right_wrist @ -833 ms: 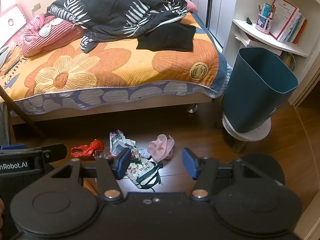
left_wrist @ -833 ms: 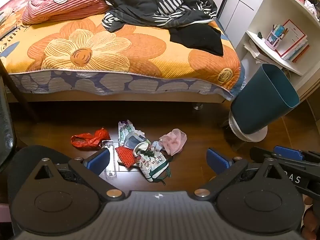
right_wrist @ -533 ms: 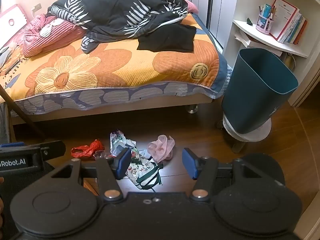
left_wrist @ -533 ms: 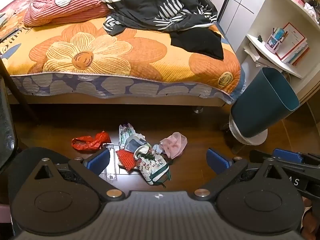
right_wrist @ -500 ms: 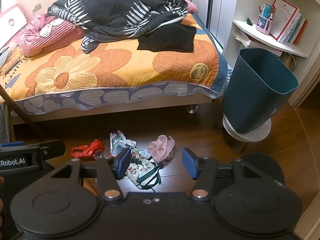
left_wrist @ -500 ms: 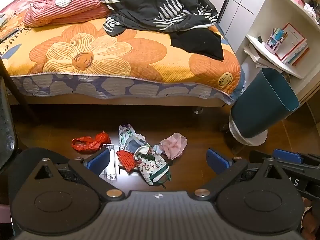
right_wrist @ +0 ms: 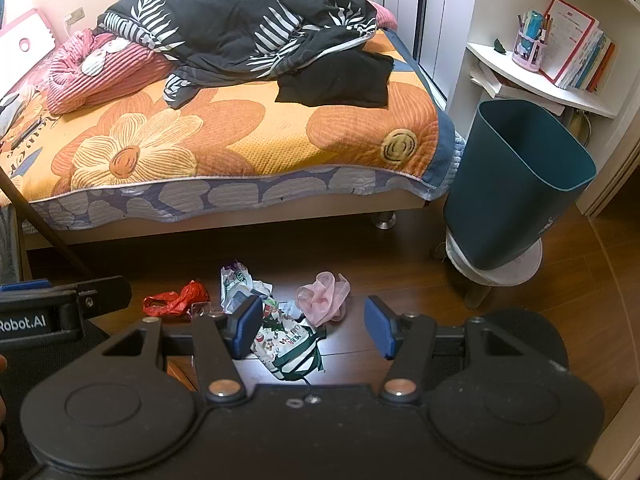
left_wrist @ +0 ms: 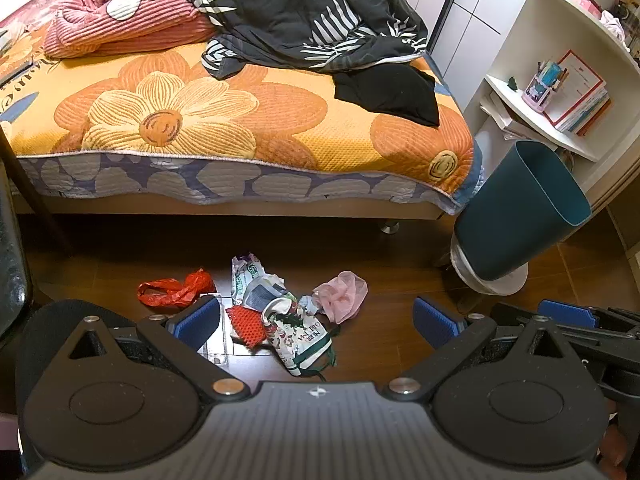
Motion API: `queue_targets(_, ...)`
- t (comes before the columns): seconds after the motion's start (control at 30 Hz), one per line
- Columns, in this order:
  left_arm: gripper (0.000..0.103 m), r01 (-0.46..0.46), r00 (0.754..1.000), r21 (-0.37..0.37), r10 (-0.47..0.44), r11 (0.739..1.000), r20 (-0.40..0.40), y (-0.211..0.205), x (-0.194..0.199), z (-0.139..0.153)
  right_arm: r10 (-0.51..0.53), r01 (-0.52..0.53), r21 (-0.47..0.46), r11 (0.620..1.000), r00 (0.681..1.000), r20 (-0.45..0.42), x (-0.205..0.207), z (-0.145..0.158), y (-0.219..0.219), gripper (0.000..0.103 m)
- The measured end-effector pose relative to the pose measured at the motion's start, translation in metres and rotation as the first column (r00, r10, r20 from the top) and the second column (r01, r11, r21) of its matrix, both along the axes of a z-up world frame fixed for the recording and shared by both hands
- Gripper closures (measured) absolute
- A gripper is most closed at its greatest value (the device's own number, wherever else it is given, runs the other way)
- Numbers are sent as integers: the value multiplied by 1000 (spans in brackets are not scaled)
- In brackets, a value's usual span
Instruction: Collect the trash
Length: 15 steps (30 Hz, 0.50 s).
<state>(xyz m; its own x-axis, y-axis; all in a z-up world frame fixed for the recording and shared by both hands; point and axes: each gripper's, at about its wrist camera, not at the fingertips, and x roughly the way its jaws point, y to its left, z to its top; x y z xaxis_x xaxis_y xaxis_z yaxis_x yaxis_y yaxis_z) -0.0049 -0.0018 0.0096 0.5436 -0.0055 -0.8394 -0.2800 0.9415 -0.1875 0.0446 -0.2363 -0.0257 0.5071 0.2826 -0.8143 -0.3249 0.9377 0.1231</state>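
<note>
You hold both grippers above the dark wooden floor, side by side, and both look down toward a small heap of trash in front of the bed. Your left gripper has its jaws spread wide, and nothing is between the blue pads; the trash lies on the floor beyond them. Your right gripper is also open, with a narrower gap, and it holds nothing. The heap has several pieces that lie close together: a red plastic bag at the left end, a clear plastic piece just beside it, a white and green wrapper toward the bed, a red mesh piece, a white printed bag with green trim nearest to you, and a pink crumpled bag at the right end. Some of these pieces touch or overlap in the middle of the heap. The teal trash bin stands to the right, well apart from the heap, on a low white round stool near the corner of the bed; it is upright and its mouth is open to the top. Behind the bin is a white shelf with books and a pen holder. On the bed lie a dark leaf-pattern blanket and a pink striped blanket.
</note>
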Motion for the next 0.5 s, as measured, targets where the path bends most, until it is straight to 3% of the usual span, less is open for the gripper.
queue_targets(0.5,0,5,1000,2,-5,1000,4,0,1,2,-4,4,1,1000,1000,16,-2,4,1,46)
